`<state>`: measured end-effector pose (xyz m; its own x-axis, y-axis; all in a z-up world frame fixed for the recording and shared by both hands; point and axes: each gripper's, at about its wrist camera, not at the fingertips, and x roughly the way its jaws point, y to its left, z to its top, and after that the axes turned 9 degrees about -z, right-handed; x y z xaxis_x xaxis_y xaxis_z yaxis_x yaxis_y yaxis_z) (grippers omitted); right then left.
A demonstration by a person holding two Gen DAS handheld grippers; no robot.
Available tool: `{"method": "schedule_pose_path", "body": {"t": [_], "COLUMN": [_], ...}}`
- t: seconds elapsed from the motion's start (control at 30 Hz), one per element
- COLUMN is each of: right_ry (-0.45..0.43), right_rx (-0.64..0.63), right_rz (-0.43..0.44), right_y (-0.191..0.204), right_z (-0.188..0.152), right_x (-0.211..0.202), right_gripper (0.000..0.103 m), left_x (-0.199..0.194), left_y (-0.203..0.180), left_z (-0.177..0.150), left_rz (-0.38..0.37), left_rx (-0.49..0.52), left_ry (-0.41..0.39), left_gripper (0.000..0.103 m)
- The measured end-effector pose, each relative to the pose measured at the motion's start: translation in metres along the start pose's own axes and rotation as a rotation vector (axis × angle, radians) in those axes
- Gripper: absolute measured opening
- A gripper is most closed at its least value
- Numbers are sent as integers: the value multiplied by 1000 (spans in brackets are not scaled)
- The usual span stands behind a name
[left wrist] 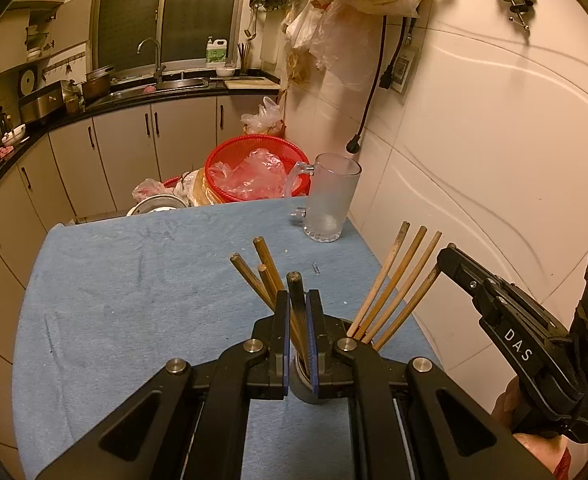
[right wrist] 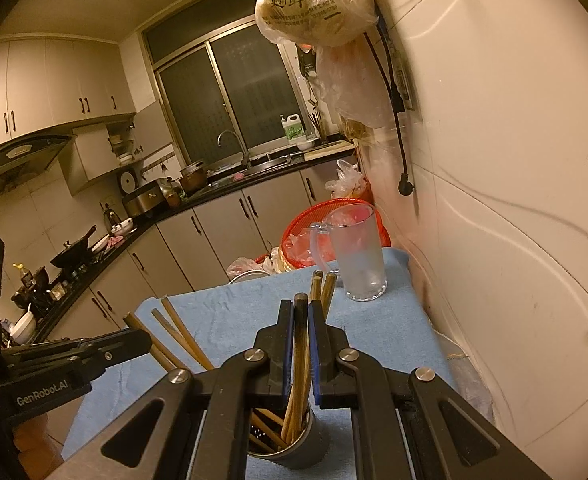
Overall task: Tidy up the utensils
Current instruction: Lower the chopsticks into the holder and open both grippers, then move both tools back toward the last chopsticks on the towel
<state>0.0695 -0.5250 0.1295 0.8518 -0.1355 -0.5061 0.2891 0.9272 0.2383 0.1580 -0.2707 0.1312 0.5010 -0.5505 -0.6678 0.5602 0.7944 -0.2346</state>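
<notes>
The left gripper (left wrist: 298,300) was clamped on one dark-tipped chopstick (left wrist: 295,286) that stood in the grey holder cup (left wrist: 304,390) below it. The right gripper (right wrist: 302,312) was likewise closed on another dark-tipped chopstick (right wrist: 301,322) rising from the same cup (right wrist: 306,446). Paler chopsticks (left wrist: 398,280) fanned out of the cup to either side. The cup sat on a table covered by a blue cloth (left wrist: 133,280), and the frosted glass mug (left wrist: 330,200) stood empty near the far corner by the wall. The step looked like pulling a stick out for sorting. Each should be lifted straight along its own length, so the splayed neighbours were not dragged and the cup did not tip.
</notes>
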Motion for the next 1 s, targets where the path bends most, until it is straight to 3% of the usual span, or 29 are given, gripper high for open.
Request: {"method": "schedule_pose_path", "body": {"t": [0.3, 0.63, 0.73, 0.8, 0.9, 1.0], "right_ry": [10, -36, -41, -32, 10, 70], "right_rx": [20, 33, 40, 31, -3, -34], "right_rz": [11, 27, 54, 75, 113, 150], "right_y": [-4, -2, 0, 6, 21, 36], "right_z": [5, 8, -2, -14, -39, -62], "right_x": [-7, -52, -70, -79, -82, -76], "right_gripper": [9, 11, 13, 20, 26, 26], "left_x": [-7, -50, -70, -78, -81, -64], "left_y": [1, 2, 12, 24, 50, 85], "left_z": [1, -8, -19, -27, -46, -72], "left_rz": [-14, -36, -37, -24, -2, 14], "left_rx": [-3, -8, -16, -27, -65, -141], "left_ry": [-3, -52, -74, -76, -42, 53], "left_gripper": [8, 11, 18, 24, 24, 24]}}
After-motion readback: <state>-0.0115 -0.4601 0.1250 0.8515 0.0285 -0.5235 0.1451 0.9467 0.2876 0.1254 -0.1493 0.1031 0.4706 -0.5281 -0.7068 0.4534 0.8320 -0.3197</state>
